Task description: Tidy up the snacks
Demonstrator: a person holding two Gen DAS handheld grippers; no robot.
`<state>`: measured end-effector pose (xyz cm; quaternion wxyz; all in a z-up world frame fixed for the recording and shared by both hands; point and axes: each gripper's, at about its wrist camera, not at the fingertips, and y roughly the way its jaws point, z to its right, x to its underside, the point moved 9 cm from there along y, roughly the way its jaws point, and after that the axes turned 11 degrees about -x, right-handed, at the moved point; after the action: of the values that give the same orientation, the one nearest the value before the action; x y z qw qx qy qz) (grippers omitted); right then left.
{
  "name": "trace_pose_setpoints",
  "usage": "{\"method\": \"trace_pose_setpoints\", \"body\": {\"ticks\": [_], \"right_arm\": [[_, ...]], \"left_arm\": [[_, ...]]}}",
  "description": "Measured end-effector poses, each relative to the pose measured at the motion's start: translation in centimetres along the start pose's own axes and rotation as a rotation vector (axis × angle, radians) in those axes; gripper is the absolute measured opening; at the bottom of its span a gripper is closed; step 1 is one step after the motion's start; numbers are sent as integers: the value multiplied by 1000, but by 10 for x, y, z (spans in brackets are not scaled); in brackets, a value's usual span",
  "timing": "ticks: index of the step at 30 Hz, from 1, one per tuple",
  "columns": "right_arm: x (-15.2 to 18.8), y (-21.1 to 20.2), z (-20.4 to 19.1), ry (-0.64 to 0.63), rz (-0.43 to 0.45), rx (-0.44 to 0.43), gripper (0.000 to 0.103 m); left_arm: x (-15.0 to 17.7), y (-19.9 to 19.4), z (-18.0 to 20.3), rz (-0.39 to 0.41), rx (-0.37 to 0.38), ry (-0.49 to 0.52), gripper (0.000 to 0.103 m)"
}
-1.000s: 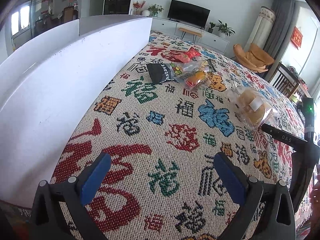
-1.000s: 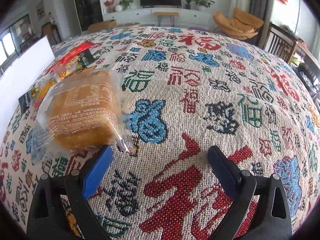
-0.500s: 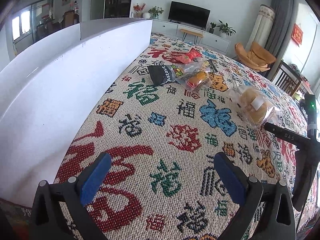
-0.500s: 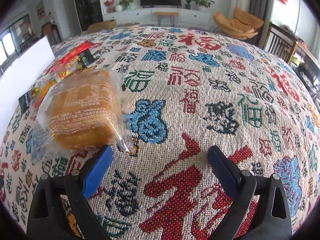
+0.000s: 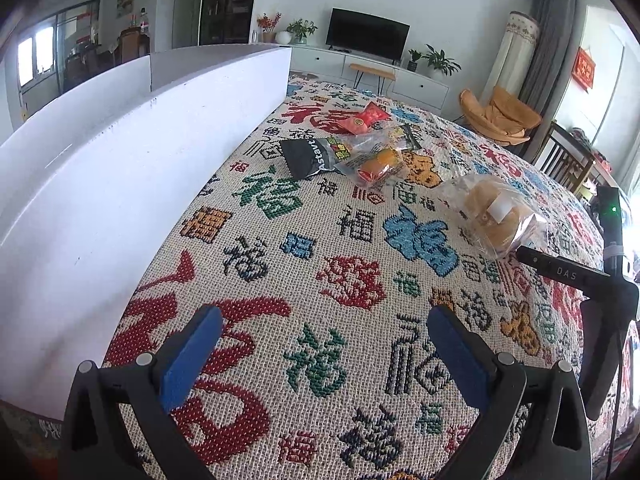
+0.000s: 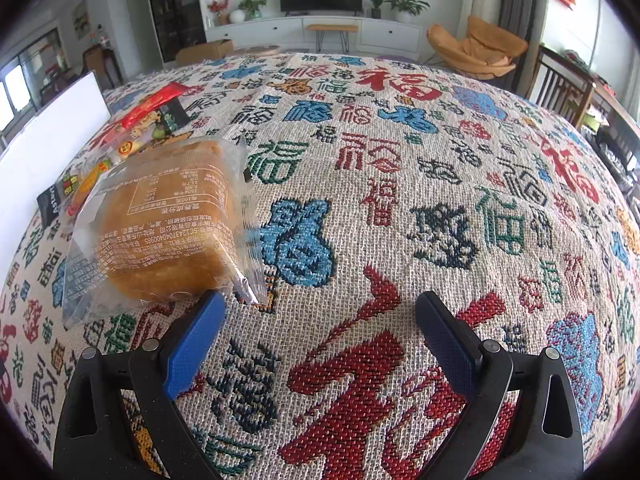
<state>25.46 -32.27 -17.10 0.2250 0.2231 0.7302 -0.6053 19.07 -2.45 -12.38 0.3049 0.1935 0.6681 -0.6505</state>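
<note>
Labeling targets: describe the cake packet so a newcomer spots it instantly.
On the patterned tablecloth, look right of the white box, past the snack pile. The cake packet lies alone by the right gripper: clear wrapper, round golden cake, far bulkier than the others.

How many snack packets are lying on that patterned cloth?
5, maybe more hidden in the pile: the bagged cake nearest the right claw; behind it, bunched together, a black packet, orange snack, green-printed packet and red packet.
</note>
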Motion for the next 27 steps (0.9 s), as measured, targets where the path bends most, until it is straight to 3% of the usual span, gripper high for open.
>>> {"method": "trace_pose_setpoints", "body": {"ticks": [27], "right_arm": [[0, 0, 0, 0, 0, 0, 98]], "left_arm": [[2, 5, 2, -9, -6, 7, 102]]}}
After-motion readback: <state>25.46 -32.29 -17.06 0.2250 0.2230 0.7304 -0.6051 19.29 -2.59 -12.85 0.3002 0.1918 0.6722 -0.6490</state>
